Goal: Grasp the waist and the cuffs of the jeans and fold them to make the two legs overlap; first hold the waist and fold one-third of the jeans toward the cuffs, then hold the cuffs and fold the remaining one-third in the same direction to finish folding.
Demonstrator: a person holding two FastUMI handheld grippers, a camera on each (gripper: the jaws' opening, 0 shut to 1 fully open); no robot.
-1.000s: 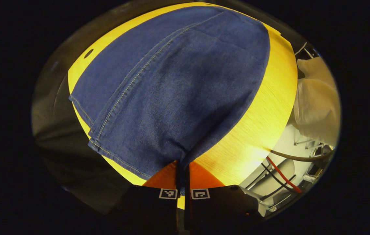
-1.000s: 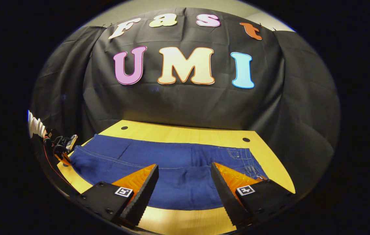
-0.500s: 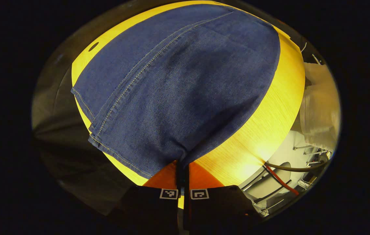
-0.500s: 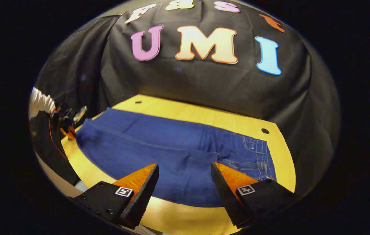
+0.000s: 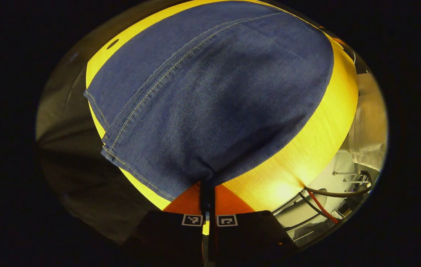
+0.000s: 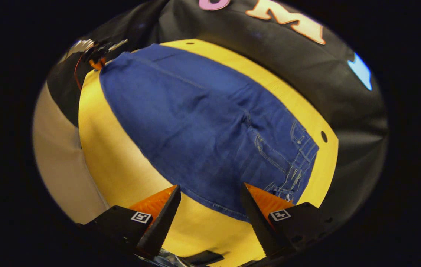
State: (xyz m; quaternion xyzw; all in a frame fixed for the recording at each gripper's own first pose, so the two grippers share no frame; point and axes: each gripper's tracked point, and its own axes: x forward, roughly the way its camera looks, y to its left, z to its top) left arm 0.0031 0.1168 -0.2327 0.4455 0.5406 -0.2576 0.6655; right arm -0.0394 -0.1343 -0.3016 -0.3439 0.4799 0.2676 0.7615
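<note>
Jeans lie flat on the yellow wood counter, spread lengthwise w/ the two legs already stacked one on the other, so the leg-overlap step looks done. Waist end, w/ belt loops and pocket stitching, sits toward the right of the right gripper view; cuff end is at the opposite end, close up in the left gripper view, its hems and the long side seam in plain sight.

Left gripper: fingers together, pinching a bunch of denim at the cuff corner nearest the counter's front edge; fabric puckers into the pinch. Same gripper shows small and far off at the jeans' cuff end in the right gripper view.

Right gripper: fingers wide apart, holding nothing, hovering above the jeans' near edge, waist end just beside its right finger. Can't tell if a tip touches cloth.

Progress est.: about a third in. Neither third-fold is visible yet; waist not grasped. Left to do: clamp the waist, fold it toward the cuffs, then bring the cuffs over.

Beyond the jeans: black cloth wall behind the counter; cables and pale gear past the counter's edge in the left gripper view.

Writing: no brand or tag legible on the denim; square coded markers on the gripper bodies, not readable text.
</note>
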